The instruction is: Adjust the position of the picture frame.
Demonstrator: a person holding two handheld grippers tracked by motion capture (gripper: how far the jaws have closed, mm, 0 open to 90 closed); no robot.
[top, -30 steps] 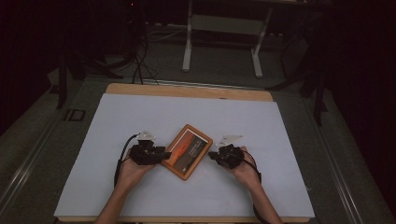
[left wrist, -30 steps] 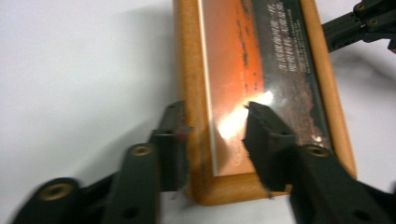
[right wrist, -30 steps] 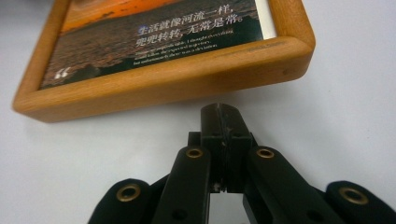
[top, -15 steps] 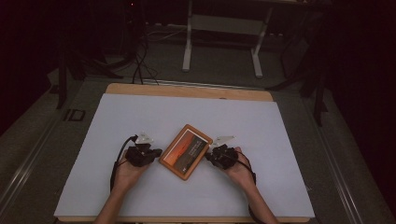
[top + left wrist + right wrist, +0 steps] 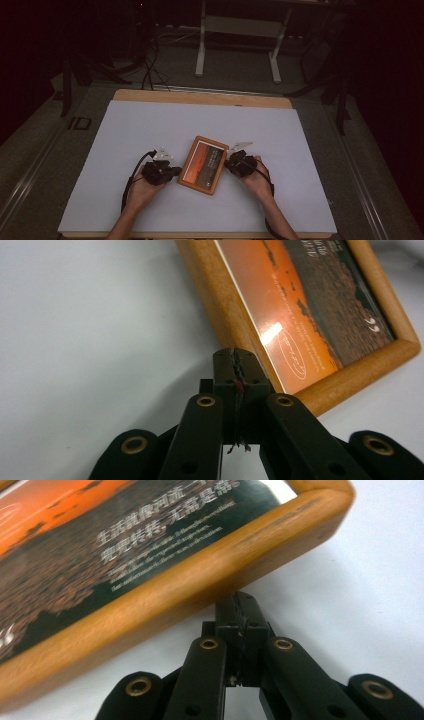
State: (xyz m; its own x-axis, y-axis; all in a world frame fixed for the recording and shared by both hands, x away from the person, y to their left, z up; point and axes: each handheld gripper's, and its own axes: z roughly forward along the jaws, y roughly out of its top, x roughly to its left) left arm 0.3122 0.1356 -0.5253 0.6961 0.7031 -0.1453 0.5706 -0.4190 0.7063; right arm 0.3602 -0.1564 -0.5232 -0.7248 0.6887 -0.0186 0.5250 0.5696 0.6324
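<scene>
Wooden-framed and lying flat, a picture frame (image 5: 204, 165) rests near the middle of a white table (image 5: 125, 130), turned slightly askew, its glazed print showing an orange sunset sky over dark ground with lines of pale lettering. A person's two forearms enter from the near edge of the high view, one on each side of the frame, hands held low with the grippers pointing inward toward it. The left gripper (image 5: 176, 171), cradled in the left hand (image 5: 142, 187), has just been closing and now has its jaws pressed together with nothing between them; its tip sits at the frame's left edge (the left gripper view puts the closed tip (image 5: 235, 356) right over the wooden border (image 5: 230, 305), though contact cannot be told). The right gripper (image 5: 227, 163), in the right hand (image 5: 257, 180), is likewise closed on nothing, its tip (image 5: 241, 602) tucked against the underside of the frame's right edge (image 5: 200, 587). Cables trail back from both grippers along the wrists. Dark floor and a metal stand (image 5: 237, 30) lie beyond the table.
</scene>
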